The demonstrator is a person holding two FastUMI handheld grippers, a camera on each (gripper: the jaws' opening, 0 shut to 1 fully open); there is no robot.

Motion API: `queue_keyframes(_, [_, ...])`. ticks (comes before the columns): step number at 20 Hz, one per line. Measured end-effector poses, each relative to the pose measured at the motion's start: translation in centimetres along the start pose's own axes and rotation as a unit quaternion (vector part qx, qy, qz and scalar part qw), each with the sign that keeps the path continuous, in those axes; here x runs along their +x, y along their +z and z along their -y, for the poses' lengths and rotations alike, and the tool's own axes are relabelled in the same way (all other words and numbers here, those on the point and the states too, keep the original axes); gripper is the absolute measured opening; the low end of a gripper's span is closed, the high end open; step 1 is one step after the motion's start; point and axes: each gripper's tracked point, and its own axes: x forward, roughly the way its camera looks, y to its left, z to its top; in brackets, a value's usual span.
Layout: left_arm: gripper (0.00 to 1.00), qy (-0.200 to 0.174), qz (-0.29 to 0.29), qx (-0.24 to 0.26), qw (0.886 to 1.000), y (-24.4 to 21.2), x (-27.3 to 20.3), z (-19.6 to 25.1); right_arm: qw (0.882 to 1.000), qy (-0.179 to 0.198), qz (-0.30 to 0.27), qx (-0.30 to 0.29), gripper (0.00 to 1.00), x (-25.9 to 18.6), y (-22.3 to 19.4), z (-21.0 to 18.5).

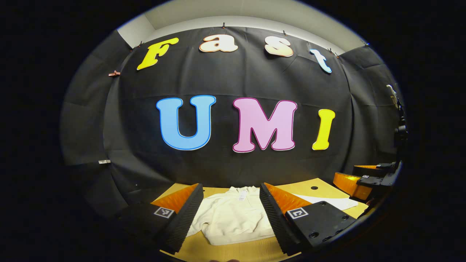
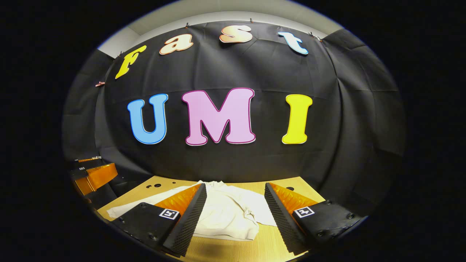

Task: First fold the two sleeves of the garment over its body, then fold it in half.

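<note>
light wooden desk [image 1: 320,183]: carries the garment | cream white long-sleeved cloth garment [image 1: 233,216]: lies flat on the desk, label at its collar in the left gripper view, one sleeve stretched sideways | left hand-held gripper [image 1: 231,214]: fingers spread above the garment | right hand-held gripper [image 2: 235,214]: fingers spread, garment [image 2: 229,213] looks rumpled here

Bare bench [image 1: 233,251] is seen near the garment's [image 1: 233,218] hem, and more at the far corners. The far edge is closed off by the cloth wall [image 1: 233,171].
</note>
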Motion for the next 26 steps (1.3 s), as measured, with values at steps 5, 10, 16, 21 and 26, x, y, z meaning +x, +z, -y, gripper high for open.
queue_keyframes(5, [0.96, 0.005, 0.0, 0.01, 1.0, 0.1, 0.3, -0.2, 1.0, 0.002, -0.016, 0.001, 0.98, 0.6, -0.8, 0.3])
queue_keyframes(10, [0.96, 0.021, -0.004, 0.021, 1.0, -0.3, 0.6, -0.6, 1.0, 0.0, -0.016, 0.01, 0.98, 1.8, -1.0, 1.3])
queue_keyframes(16, [0.97, 0.023, -0.017, 0.014, 0.999, -1.2, 0.7, 0.4, 0.999, -0.034, -0.025, 0.009, 0.98, 3.9, -1.6, 4.9])
queue_keyframes(21, [0.95, 0.029, -0.025, 0.019, 0.999, -1.9, 1.0, 0.2, 0.996, -0.071, -0.054, 0.009, 0.98, 4.9, -3.9, 10.6])
queue_keyframes(26, [0.95, 0.054, -0.053, 0.004, 0.997, -3.7, 1.8, -1.1, 0.99, -0.11, -0.087, 0.003, 0.98, 5.3, -7.0, 16.5])
